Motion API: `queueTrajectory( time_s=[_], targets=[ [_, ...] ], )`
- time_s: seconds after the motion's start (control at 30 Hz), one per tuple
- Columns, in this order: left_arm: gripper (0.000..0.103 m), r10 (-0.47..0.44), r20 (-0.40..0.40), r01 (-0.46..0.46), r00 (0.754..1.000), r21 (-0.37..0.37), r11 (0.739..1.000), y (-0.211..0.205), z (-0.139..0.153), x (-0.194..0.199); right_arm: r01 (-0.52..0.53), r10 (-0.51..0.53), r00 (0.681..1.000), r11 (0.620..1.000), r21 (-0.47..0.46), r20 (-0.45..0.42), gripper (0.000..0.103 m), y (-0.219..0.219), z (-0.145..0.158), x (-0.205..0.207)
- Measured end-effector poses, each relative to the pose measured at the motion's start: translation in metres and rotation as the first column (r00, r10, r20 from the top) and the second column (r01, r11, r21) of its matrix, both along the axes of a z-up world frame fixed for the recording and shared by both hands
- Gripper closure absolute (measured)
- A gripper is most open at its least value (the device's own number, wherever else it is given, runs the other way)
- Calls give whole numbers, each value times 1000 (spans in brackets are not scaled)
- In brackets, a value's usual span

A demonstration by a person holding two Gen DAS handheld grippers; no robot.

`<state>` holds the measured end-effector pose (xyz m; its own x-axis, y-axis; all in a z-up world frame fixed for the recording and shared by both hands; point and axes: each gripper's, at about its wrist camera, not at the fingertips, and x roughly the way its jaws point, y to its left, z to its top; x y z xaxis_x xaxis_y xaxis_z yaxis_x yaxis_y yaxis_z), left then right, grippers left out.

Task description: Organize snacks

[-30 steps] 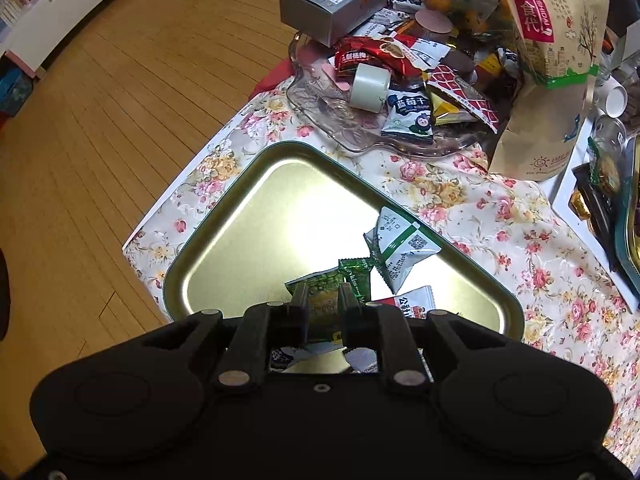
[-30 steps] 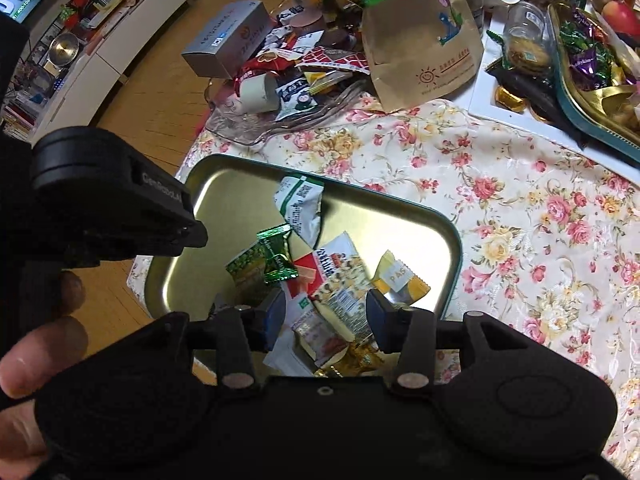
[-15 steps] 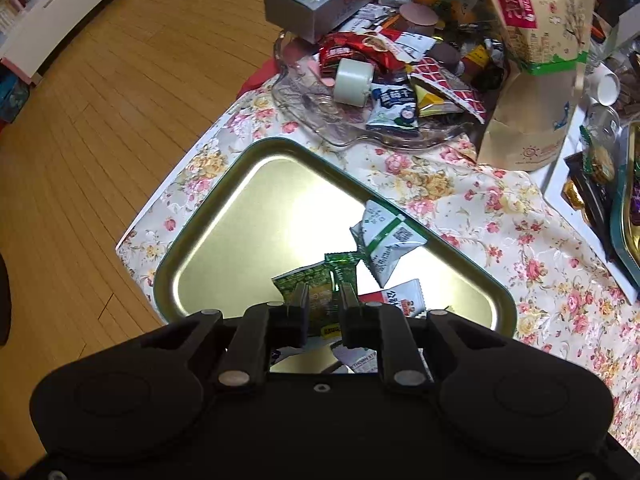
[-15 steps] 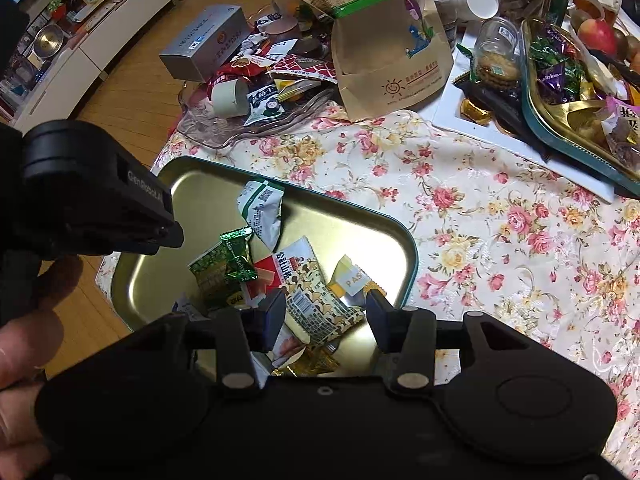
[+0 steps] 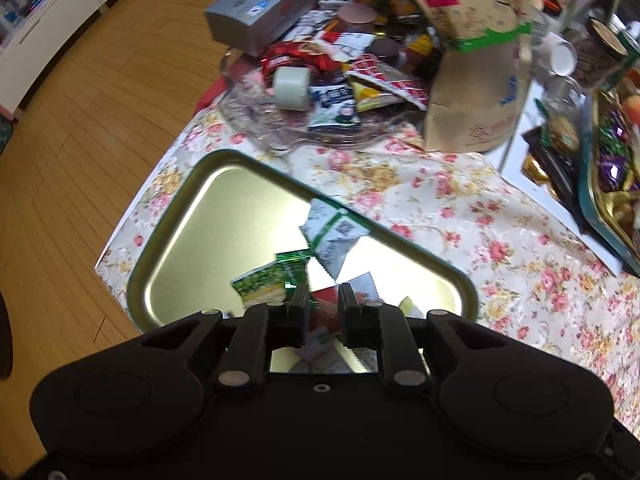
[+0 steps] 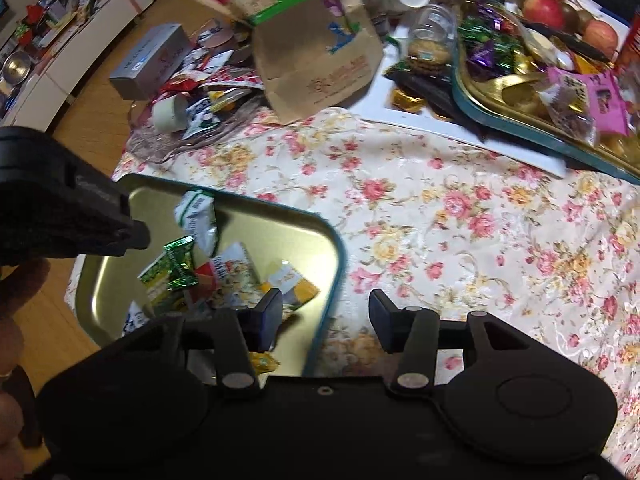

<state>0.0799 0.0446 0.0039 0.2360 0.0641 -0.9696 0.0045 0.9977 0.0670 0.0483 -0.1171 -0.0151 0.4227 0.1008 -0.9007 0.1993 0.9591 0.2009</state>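
A gold tray [image 5: 192, 240] with a green rim lies on the floral cloth and holds several snack packets, among them a green packet [image 5: 264, 284] and a white-green packet [image 5: 332, 236]. My left gripper [image 5: 322, 300] hovers over the tray's near end, its fingers a small gap apart, holding nothing. My right gripper [image 6: 326, 312] is open and empty over the tray's right rim [image 6: 334, 264]. The same packets show in the right wrist view, with the green packet [image 6: 176, 268] beside the left gripper's body [image 6: 60, 208].
A glass dish [image 5: 280, 128] piled with snacks, a grey box [image 5: 260, 8] and a brown paper bag [image 5: 476, 80] stand beyond the tray. A second gold tray [image 6: 560, 92] of candies and apples [image 6: 544, 10] is at the far right. The table edge and wooden floor [image 5: 80, 120] are left.
Both grippers have pulled back and up from the tray. The right gripper swung right and now straddles the tray's right rim. The left fingers have parted slightly.
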Motion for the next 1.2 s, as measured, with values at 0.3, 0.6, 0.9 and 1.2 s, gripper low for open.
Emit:
queueTrajectory(
  time_s=[0.3, 0.6, 0.9, 1.2],
  targets=[
    [78, -88, 9, 88, 996, -10, 996, -49, 0, -13, 136, -138, 990, 990, -45, -40, 51, -60, -20, -15],
    [78, -201, 10, 201, 980, 5, 980, -109, -9, -33, 249, -251, 967, 968, -44, -53, 51, -121, -32, -44],
    [76, -245, 40, 243, 969, 39, 969, -104, -3, -54, 250, -251, 967, 968, 32, 38, 51, -127, 13, -50],
    [76, -137, 97, 122, 986, 140, 983, -25, 5, -52, 64, -69, 993, 996, 61, 97, 52, -43, 41, -23]
  ],
)
